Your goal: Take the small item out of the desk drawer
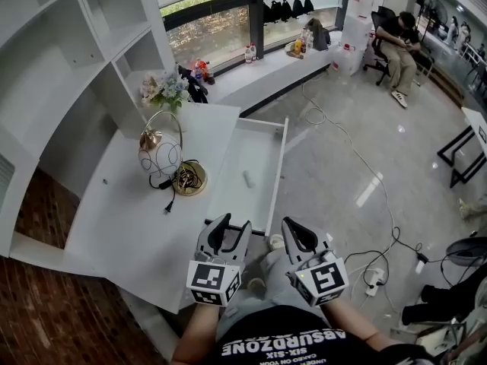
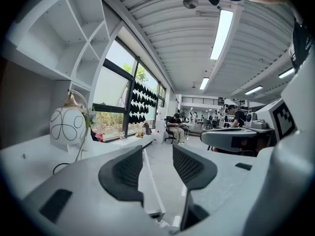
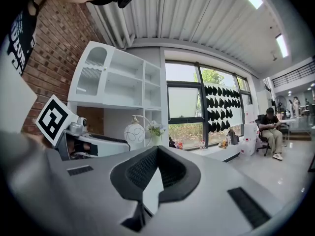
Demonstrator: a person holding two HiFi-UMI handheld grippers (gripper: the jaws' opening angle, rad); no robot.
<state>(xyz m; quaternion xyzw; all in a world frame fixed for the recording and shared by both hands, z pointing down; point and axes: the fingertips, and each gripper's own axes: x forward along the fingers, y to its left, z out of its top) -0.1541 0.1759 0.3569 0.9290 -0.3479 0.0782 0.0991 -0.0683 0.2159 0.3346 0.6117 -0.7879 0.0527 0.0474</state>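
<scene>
The person is holding both hand-held grippers low over the near edge of the white bench [image 1: 114, 204], pointing them almost level towards twelve o'clock. The left hand-held gripper [image 1: 233, 224] is standing with its jaws apart, and its own view is showing nothing between the ribbed pads [image 2: 129, 170], only the white rail of the pulled-out drawer [image 1: 275, 175] running away through the gap. The right hand-held gripper [image 1: 295, 233], just beside it at three o'clock, is keeping its jaws closed with the tips meeting, and it is gripping nothing [image 3: 157, 154]. The small item [image 1: 246, 178], a pale short cylinder, is lying on the drawer's floor at twelve o'clock from the left hand-held gripper, apart from both hand-held grippers and from the drawer walls. A round wire-patterned lamp [image 1: 161, 154] is standing on the bench at about ten o'clock from the left hand-held gripper, its cable trailing beside the brass base. A bunch of pale flowers [image 1: 163, 88] is sitting further back at eleven o'clock, near the white shelf unit [image 1: 68, 21]. Far off at one o'clock, a person [image 1: 399, 44] is sitting in a chair by the window.
</scene>
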